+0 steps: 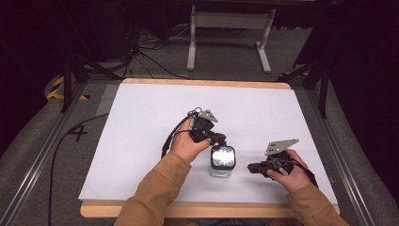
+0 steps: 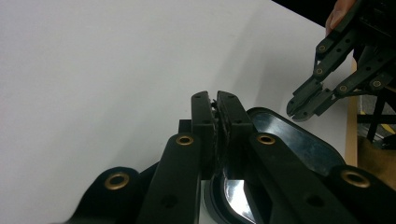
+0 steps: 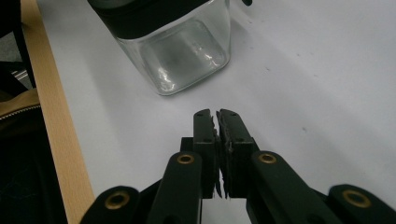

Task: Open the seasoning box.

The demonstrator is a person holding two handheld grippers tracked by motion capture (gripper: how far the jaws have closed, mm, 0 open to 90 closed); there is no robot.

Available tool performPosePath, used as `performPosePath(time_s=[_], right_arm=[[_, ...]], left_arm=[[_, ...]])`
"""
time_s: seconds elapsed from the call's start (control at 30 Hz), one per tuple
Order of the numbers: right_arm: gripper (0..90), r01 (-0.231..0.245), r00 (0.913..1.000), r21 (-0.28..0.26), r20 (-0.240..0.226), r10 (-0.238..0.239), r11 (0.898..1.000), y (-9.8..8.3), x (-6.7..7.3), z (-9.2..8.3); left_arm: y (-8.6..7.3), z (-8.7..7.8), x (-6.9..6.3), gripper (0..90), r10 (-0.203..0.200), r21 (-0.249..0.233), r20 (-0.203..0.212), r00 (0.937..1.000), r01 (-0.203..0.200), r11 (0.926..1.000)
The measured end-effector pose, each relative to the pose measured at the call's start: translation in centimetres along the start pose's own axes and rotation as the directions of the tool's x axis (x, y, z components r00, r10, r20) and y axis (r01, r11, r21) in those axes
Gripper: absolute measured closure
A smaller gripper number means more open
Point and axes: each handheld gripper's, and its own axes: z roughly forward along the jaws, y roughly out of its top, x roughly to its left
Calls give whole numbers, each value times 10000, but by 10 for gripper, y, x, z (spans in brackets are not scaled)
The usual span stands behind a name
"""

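Note:
A clear square jar [image 1: 222, 168] with a glossy black-rimmed lid [image 1: 222, 157] stands on the white table top [image 1: 150, 127] near the front. My left gripper [image 1: 219, 141] sits at the lid's far edge, its jaws shut. In the left gripper view its pads [image 2: 215, 100] meet just beside the lid's rim [image 2: 299, 144], with nothing visible between them. My right gripper [image 1: 252, 168] rests low to the right of the jar, pointing at it, apart from it. Its jaws [image 3: 217, 114] are shut and empty in front of the jar's glass wall [image 3: 182, 56]. It also appears in the left gripper view [image 2: 299, 109].
The table's wooden front edge [image 1: 202, 209] runs just below the forearms. Metal rails [image 1: 42, 155] flank the table. Behind it on the floor stand a white metal frame [image 1: 230, 28] and loose cables [image 1: 150, 52].

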Motion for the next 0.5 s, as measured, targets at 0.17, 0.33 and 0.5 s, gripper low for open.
performPosePath(time_s=[0.17,0.33,0.5], right_arm=[[862,53,10000,-88,-52,-53,9999,2,3,-1],[862,212,9998,-229,-61,-213,9995,4,6,-1],[865,292,9995,-343,-142,-297,9990,6,10,-2]], left_arm=[[0,0,1,864,-105,13,18,9999,105,9999],[-1,0,2,863,-493,15,112,9987,493,9988],[-1,0,2,863,-606,10,53,9982,605,9982]])
